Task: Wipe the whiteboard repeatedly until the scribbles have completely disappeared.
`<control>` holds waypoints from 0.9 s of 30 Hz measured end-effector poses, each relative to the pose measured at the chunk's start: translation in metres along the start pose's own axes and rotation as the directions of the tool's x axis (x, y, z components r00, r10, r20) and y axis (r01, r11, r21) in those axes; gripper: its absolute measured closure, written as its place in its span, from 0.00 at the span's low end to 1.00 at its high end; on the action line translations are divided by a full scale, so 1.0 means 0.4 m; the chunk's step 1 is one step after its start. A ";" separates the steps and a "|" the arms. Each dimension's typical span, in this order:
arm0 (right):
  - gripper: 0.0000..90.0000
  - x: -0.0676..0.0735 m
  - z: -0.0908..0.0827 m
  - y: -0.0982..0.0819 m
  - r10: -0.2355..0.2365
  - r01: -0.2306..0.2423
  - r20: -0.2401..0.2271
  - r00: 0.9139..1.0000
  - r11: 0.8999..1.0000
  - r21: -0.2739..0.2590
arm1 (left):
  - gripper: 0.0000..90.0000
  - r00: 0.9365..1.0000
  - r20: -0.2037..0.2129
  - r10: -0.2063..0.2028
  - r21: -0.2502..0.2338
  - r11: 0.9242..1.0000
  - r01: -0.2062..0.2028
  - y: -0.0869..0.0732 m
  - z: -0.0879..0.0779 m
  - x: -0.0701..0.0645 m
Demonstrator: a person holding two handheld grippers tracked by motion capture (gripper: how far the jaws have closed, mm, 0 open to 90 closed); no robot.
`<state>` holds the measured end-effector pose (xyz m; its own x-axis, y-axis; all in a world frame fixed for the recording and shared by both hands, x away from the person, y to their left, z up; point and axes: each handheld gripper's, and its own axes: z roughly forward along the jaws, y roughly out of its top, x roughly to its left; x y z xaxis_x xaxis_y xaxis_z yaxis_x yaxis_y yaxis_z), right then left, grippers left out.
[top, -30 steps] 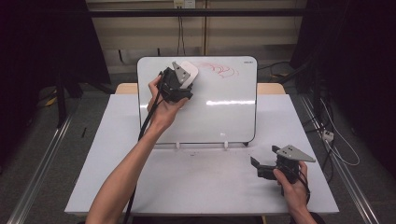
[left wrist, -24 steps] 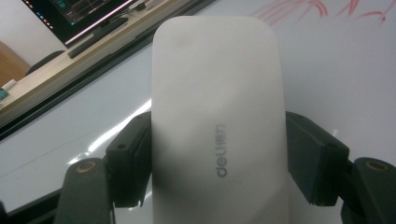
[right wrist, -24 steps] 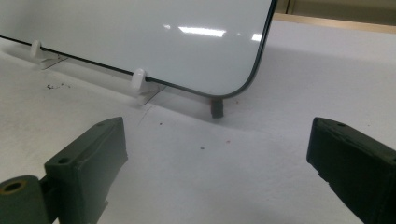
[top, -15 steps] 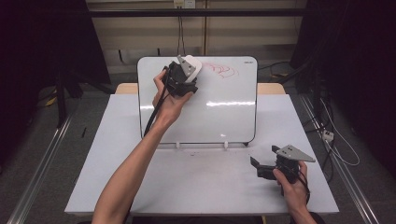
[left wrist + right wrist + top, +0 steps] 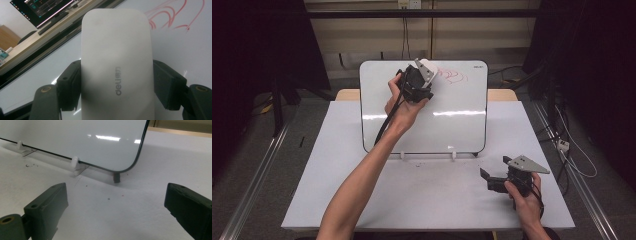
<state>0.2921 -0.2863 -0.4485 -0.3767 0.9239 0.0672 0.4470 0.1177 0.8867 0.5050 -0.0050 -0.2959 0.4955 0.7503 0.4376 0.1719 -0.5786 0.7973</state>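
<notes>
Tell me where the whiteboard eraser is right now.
The white eraser is clamped in the left claw, held against the upper part of the whiteboard in the high view, just left of the red scribble.

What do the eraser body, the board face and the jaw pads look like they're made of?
Eraser: looks like moulded white plastic, matte, with smooth rounded edges and a grey printed logo.
Whiteboard: glossy coated face, possibly glass or enamel; it throws sharp light streaks and has a thin dark rim.
Left gripper pads: matte black, probably rubber or soft plastic, with no shine.
</notes>
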 end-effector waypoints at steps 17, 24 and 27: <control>0.05 -0.001 0.001 0.000 0.001 -0.001 -0.002 1.000 1.000 0.001 | 0.34 1.000 -0.002 0.003 -0.011 1.000 -0.003 0.036 0.011 -0.049; 0.05 -0.001 0.000 0.000 -0.002 0.002 -0.005 1.000 1.000 0.000 | 0.34 0.998 0.028 0.061 -0.013 0.998 -0.061 0.064 0.025 -0.101; 0.05 -0.001 -0.001 -0.001 -0.004 0.004 -0.005 1.000 1.000 -0.002 | 0.34 0.996 0.038 0.080 -0.011 0.997 -0.079 0.075 0.031 -0.119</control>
<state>0.2919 -0.2870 -0.4487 -0.3830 0.9214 0.0660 0.4440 0.1209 0.8878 0.4971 -0.0621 -0.2979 0.5396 0.6892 0.4836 0.1225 -0.6325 0.7648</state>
